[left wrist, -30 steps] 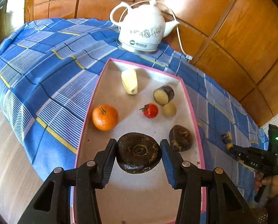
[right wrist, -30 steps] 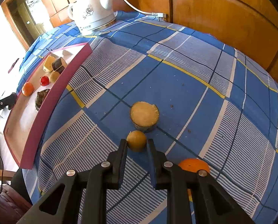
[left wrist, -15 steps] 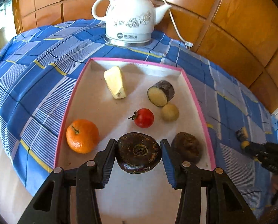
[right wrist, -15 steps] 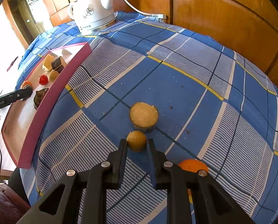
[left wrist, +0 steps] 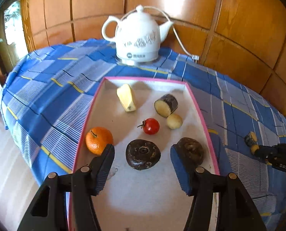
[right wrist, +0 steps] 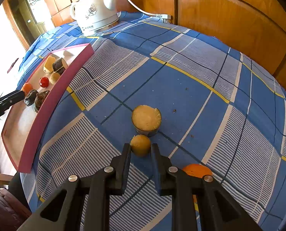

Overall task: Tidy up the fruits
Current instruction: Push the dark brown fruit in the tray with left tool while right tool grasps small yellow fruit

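Observation:
My left gripper (left wrist: pixel 142 162) is open over the pink-rimmed tray (left wrist: pixel 198 104). A dark round fruit (left wrist: pixel 143 156) lies on the tray floor between its fingers, untouched. The tray also holds an orange (left wrist: pixel 98 139), a red tomato (left wrist: pixel 151 126), a small yellow ball (left wrist: pixel 174 121), a cut dark-skinned piece (left wrist: pixel 166 105), a pale wedge (left wrist: pixel 126 97) and another dark lump (left wrist: pixel 191 150). My right gripper (right wrist: pixel 141 150) is shut on a small yellow round fruit (right wrist: pixel 140 144) at the tablecloth. A cut yellow-topped piece (right wrist: pixel 146 119) stands just beyond it. An orange (right wrist: pixel 196 170) lies behind the right finger.
A white electric kettle (left wrist: pixel 138 42) with a cord stands at the back, against the wooden wall panels. The blue checked tablecloth (right wrist: pixel 181 88) covers the table. The tray (right wrist: pixel 46 104) lies at the table's left edge, seen from the right wrist view.
My left gripper has opened and let go of the dark round fruit, which now rests on the tray. The right gripper has not moved.

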### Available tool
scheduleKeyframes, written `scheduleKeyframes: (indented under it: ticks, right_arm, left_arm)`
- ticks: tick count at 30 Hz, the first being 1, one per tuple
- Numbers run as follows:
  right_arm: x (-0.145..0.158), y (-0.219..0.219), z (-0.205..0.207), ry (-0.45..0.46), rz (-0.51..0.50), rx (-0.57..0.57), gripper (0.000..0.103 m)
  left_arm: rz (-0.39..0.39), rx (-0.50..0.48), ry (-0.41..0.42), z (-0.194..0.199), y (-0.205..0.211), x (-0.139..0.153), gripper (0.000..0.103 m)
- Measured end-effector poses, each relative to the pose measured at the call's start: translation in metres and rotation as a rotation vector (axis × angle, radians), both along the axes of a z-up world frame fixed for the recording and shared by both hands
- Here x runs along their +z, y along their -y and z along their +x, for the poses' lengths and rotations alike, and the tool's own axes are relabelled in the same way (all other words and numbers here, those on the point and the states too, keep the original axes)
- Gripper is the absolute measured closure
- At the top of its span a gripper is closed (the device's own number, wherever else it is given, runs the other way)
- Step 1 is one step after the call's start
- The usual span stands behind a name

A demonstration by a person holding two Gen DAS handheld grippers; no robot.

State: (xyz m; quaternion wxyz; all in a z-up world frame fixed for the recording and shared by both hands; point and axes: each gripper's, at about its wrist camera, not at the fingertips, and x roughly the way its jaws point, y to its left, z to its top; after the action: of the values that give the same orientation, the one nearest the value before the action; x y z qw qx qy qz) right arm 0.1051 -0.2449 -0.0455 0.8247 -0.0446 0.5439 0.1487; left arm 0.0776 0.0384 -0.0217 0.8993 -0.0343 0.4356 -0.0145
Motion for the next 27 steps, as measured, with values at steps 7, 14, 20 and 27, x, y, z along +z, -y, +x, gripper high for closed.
scheduleKeyframes:
  ticks: [7, 14, 20, 27]
  right_arm:
    - [0.002, -0.002, -0.002, 0.011, -0.007, 0.001, 0.082]
    - [0.002, -0.006, -0.004, 0.010, -0.010, 0.022, 0.082]
    - [0.001, -0.009, -0.006, 0.004, -0.008, 0.039, 0.082]
    - [0.003, -0.016, -0.010, -0.004, 0.007, 0.077, 0.082]
  left_arm:
    - [0.016, -0.049, 0.031, -0.009, 0.015, 0.015, 0.041]
    - [0.003, -0.083, 0.032, -0.017, 0.025, 0.017, 0.041]
    - [-0.014, -0.088, 0.011, -0.019, 0.025, 0.015, 0.041]
    - [-0.010, -0.089, 0.005, -0.022, 0.026, 0.013, 0.041]
